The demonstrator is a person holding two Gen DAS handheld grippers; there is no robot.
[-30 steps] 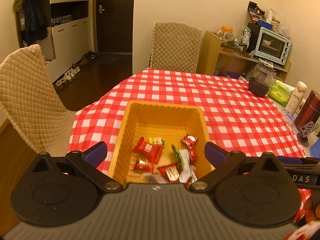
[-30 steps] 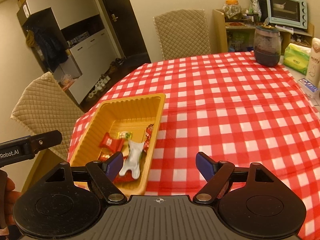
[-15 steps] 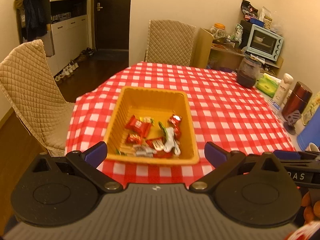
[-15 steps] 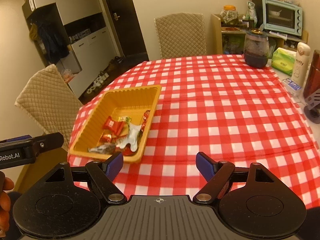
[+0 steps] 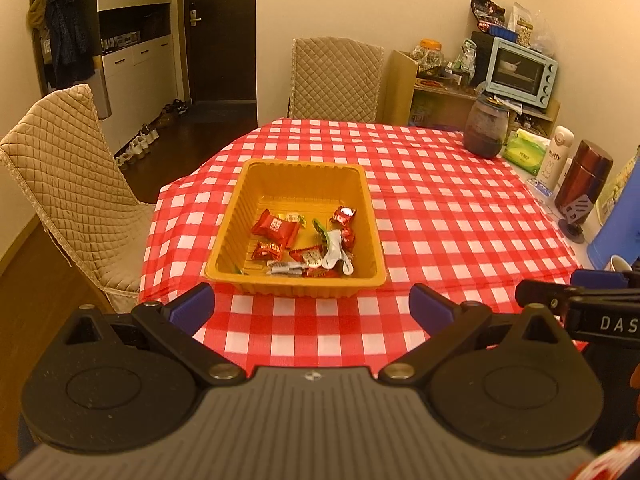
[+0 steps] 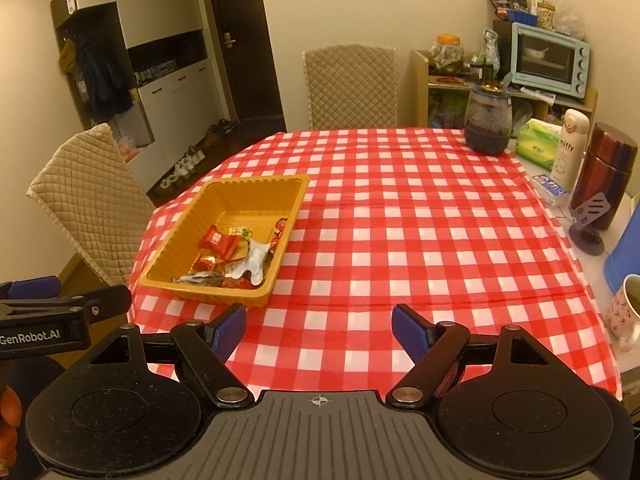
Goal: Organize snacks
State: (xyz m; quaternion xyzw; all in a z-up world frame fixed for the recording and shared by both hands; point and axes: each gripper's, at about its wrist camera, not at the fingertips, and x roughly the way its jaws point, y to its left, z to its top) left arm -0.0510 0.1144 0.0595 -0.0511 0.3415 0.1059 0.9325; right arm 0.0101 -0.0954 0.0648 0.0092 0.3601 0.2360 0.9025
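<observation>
on the checked tablecloth (image 5: pixel 440 208) the yellow tray (image 5: pixel 224 248) holds snacks (image 5: pixel 276 227); both grippers (image 5: pixel 311 304) (image 6: pixel 319 326) released, empty.

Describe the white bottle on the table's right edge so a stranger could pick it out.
On the red checked tablecloth, look to the right edge past the dark glass jar. The white bottle stands between green tissue pack and maroon flask; only it bears a rabbit drawing.

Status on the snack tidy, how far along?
Done, by the look of it: the wrapped snacks all lie in the yellow tray, none loose on the checked cloth. In hand: nothing; the left gripper and right gripper are both open and empty. Left: nothing visible.
</observation>
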